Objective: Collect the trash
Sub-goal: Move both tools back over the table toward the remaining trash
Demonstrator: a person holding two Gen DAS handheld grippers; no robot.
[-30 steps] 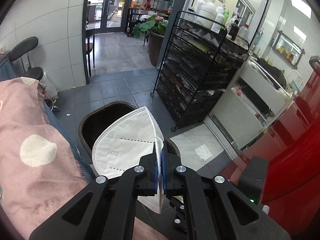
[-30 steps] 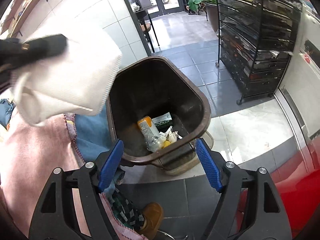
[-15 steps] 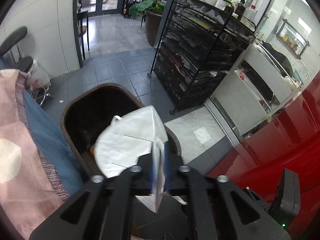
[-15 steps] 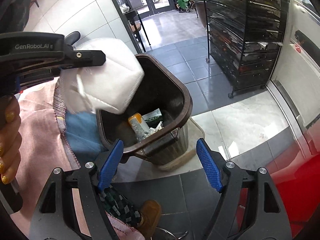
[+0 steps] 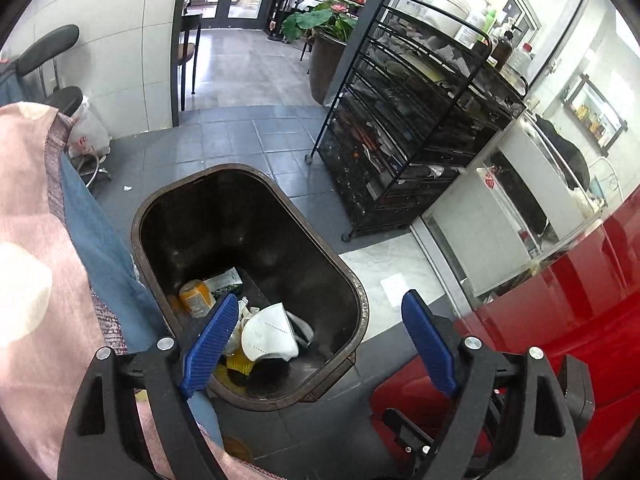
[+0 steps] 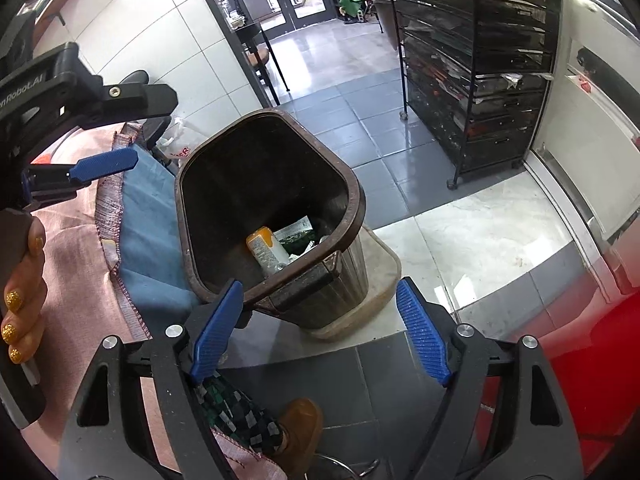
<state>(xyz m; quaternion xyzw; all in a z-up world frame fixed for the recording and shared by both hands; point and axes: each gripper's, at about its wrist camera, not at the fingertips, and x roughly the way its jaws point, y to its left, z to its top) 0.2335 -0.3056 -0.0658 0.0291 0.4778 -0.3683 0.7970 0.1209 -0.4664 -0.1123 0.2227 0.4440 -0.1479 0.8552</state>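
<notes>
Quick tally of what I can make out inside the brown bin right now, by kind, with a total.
White face mask: 1
Orange-labelled bottle: 1
Green printed packet: 1
Yellow scrap: 1
Total: 4 that can be told apart in the brown bin; some crumpled white bits beside the mask are too jumbled to count.
</notes>
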